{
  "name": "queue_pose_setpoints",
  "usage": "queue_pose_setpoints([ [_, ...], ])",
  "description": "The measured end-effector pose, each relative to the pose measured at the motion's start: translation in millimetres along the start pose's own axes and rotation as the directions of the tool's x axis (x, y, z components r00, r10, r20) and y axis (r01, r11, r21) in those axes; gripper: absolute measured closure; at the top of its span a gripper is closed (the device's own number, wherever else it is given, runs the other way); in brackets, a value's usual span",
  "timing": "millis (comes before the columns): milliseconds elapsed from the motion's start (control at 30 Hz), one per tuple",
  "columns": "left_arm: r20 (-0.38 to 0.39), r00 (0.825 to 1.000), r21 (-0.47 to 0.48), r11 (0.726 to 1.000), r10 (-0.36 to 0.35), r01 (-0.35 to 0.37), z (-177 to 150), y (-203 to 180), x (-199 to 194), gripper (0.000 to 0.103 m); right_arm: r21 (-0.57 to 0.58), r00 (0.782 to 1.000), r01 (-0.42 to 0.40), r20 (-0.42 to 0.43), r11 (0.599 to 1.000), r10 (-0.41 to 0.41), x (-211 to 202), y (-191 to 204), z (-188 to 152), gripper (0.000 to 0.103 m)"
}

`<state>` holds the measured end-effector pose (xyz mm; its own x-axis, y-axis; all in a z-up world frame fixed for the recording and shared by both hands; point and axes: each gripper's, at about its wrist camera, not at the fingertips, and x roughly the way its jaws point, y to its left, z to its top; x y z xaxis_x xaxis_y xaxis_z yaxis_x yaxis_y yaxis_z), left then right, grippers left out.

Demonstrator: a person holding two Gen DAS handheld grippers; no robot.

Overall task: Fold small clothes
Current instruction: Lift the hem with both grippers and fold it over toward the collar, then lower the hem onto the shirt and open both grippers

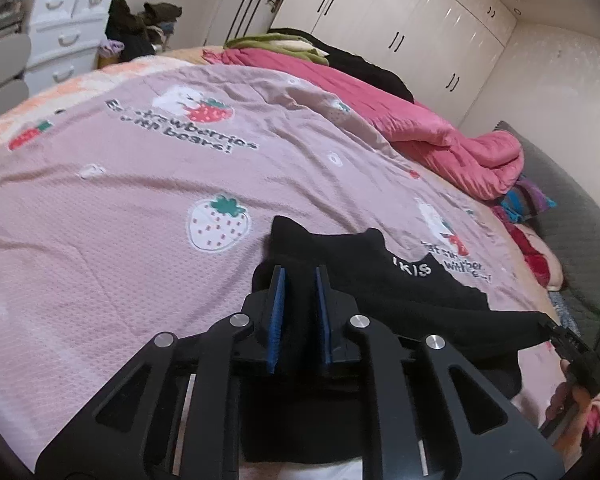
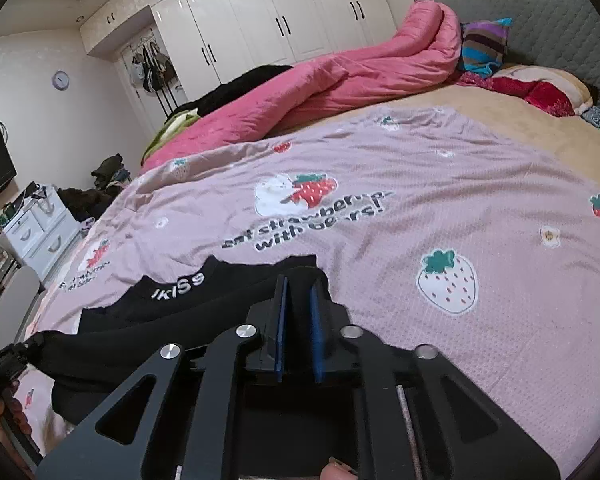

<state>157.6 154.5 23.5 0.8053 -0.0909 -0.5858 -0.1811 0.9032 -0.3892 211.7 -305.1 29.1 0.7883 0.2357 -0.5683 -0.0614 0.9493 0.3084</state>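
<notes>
A small black garment with white lettering (image 1: 404, 280) lies on the pink strawberry-print bedspread (image 1: 140, 200). My left gripper (image 1: 300, 276) hovers over its left part, blue-padded jaws a small gap apart, with black cloth seen between them; I cannot tell whether they grip it. In the right wrist view the same garment (image 2: 172, 292) lies left of centre. My right gripper (image 2: 299, 286) is over its right edge, jaws likewise a little apart over black cloth. Each gripper shows at the edge of the other's view: the right one (image 1: 572, 344), the left one (image 2: 8, 360).
A rolled pink quilt (image 2: 340, 76) and dark clothes lie along the far side of the bed. Pillows (image 2: 540, 88) and a grey headboard (image 2: 560, 20) stand at one end. White wardrobes (image 1: 400, 20) line the wall. A white drawer unit (image 1: 64, 28) stands beyond the bed's foot.
</notes>
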Motion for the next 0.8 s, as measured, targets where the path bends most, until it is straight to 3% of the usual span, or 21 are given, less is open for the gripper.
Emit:
queue_pose_setpoints([
  [100, 0.012, 1.000, -0.014, 1.000, -0.011, 0.011, 1, 2, -7, 0.094, 0.002, 1.000, 0.004, 0.002, 1.000, -0.004, -2, -1, -3, 0.076],
  [267, 0.021, 0.999, 0.013, 1.000, -0.025, 0.025, -4, -8, -17, 0.094, -0.038, 1.000, -0.014, 0.006, 0.999, 0.014, -10, 7, -10, 0.076],
  [433, 0.011, 0.999, 0.058, 0.997, -0.043, 0.042, -15, -25, -24, 0.084, -0.131, 0.999, -0.027, -0.044, 0.991, 0.022, -8, 28, -25, 0.076],
  [567, -0.047, 0.997, 0.124, 0.990, -0.066, 0.071, -31, -42, -20, 0.084, -0.194, 0.994, -0.041, -0.105, 0.980, 0.021, 1, 42, -39, 0.076],
  [700, -0.124, 0.992, 0.242, 0.968, -0.033, 0.062, -56, -57, -8, 0.084, -0.227, 0.988, -0.047, -0.154, 0.973, 0.012, 10, 50, -48, 0.076],
  [800, -0.164, 0.986, 0.244, 0.968, -0.025, 0.065, -62, -58, 3, 0.085, -0.242, 0.984, -0.052, -0.177, 0.969, 0.009, 14, 53, -54, 0.076],
])
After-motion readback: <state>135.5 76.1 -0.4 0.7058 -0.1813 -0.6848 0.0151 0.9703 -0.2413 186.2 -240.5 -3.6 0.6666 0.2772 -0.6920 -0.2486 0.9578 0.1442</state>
